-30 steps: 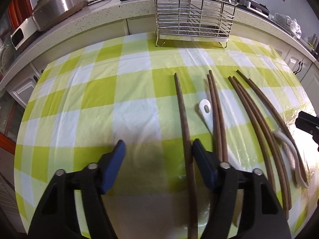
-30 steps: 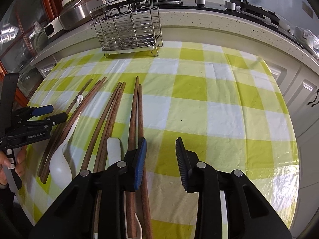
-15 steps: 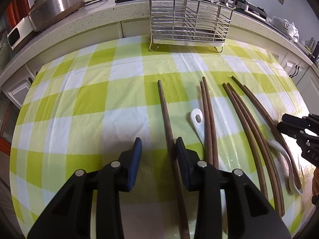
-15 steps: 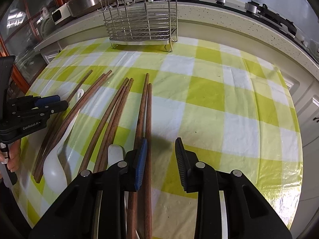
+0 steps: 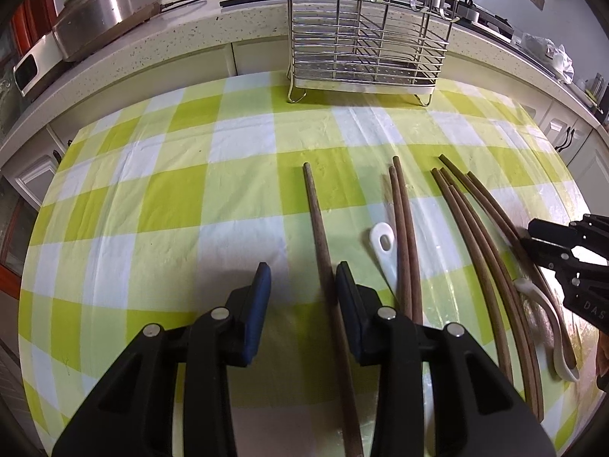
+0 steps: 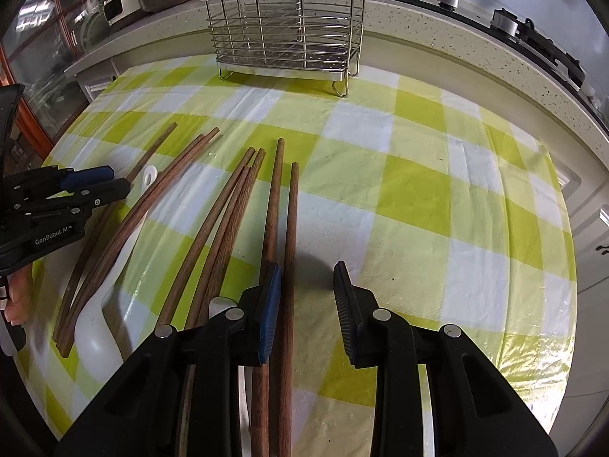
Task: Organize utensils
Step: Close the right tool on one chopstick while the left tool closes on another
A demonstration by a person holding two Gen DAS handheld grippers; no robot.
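Several brown wooden chopsticks and two white spoons lie on a green-and-white checked tablecloth (image 5: 163,205). In the left wrist view my left gripper (image 5: 302,297) is open, with a single chopstick (image 5: 321,236) lying between its fingers, close to the right finger. A white spoon handle (image 5: 383,245) lies just right of it. In the right wrist view my right gripper (image 6: 308,297) is open, with the rightmost chopstick (image 6: 291,236) between its fingers beside the left finger. A metal wire utensil rack (image 5: 365,34) stands empty at the table's far edge; it also shows in the right wrist view (image 6: 285,26).
A speckled counter (image 5: 152,49) runs behind the table with a steel cooker (image 5: 102,7) at far left. The right gripper (image 5: 571,262) shows at the right edge of the left wrist view; the left gripper (image 6: 57,205) shows at the left of the right wrist view.
Both grippers moved toward the rack end of the table. The left gripper narrowed, then widened slightly, now straddling the single chopstick. The right gripper opened wider beside its chopstick.
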